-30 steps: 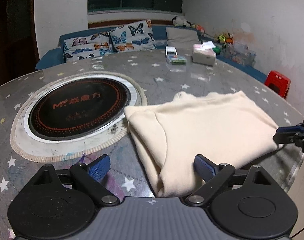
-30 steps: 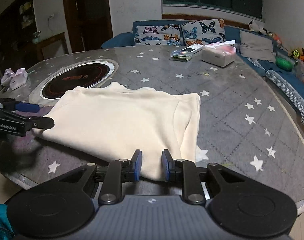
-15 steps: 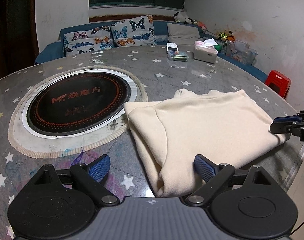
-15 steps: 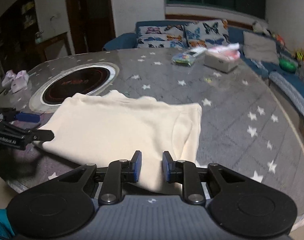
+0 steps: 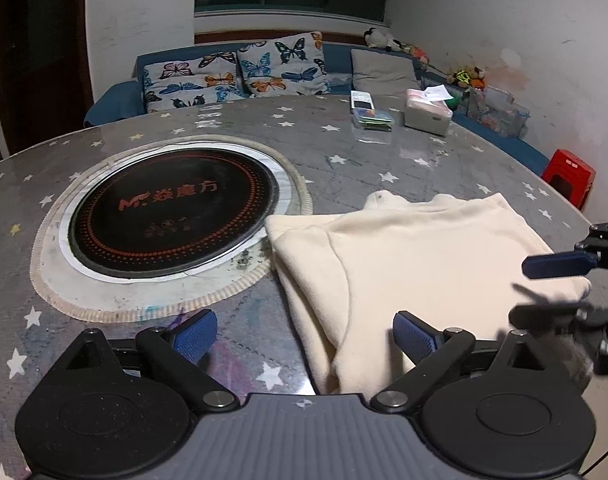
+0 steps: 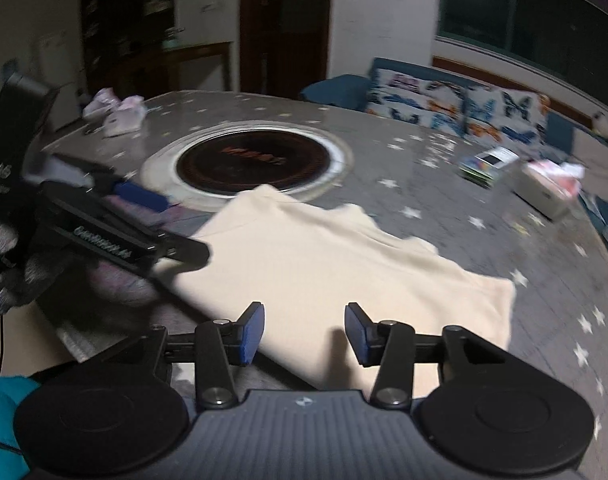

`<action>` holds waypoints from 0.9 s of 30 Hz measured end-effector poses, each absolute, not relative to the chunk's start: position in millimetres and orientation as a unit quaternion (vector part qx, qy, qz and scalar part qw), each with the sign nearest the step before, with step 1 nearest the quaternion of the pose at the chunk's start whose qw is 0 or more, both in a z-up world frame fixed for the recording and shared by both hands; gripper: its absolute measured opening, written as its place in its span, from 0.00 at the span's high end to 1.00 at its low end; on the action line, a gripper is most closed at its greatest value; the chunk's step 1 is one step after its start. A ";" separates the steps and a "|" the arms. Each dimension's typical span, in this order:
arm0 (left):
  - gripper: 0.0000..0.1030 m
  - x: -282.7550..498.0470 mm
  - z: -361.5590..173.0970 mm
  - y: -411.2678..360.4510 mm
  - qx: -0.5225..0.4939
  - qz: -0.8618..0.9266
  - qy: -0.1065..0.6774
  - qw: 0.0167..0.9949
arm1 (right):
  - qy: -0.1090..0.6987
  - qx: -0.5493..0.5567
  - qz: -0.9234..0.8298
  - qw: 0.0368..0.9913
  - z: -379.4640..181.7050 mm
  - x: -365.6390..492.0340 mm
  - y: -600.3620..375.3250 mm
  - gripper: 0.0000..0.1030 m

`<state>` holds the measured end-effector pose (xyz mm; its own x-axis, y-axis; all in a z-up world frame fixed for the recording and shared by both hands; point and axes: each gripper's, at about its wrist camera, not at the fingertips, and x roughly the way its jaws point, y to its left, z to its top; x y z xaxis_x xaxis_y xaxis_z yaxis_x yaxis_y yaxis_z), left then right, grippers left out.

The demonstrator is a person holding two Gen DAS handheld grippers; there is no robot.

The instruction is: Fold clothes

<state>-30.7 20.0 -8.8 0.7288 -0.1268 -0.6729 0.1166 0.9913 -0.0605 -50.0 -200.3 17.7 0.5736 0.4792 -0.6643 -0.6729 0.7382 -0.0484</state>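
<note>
A cream garment (image 5: 404,264), folded into a rough rectangle, lies flat on the grey star-patterned table (image 5: 344,152). My left gripper (image 5: 306,336) is open at the garment's near left corner, with its right pad over the cloth edge and nothing held. In the right wrist view the same garment (image 6: 324,264) spreads ahead of my right gripper (image 6: 304,332), which is open with the near hem between its pads. That right gripper (image 5: 552,286) also shows at the cloth's right edge in the left wrist view. The left gripper (image 6: 171,224) shows blurred at the left.
A round black cooktop (image 5: 175,216) with a white ring is set into the table left of the garment. A tissue box (image 5: 428,114) and a small clear box (image 5: 370,114) stand at the far side. A red stool (image 5: 570,174) and a sofa (image 5: 239,76) lie beyond.
My right gripper has opened from nearly shut and swung left, blurring its view. The left gripper stays open and has barely shifted. The garment lies as before.
</note>
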 end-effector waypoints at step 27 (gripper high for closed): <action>0.04 -10.8 -4.5 68.7 -0.115 -0.015 0.373 0.921 | 0.265 -0.322 0.435 0.798 0.4 -77.7 -102.0 0.52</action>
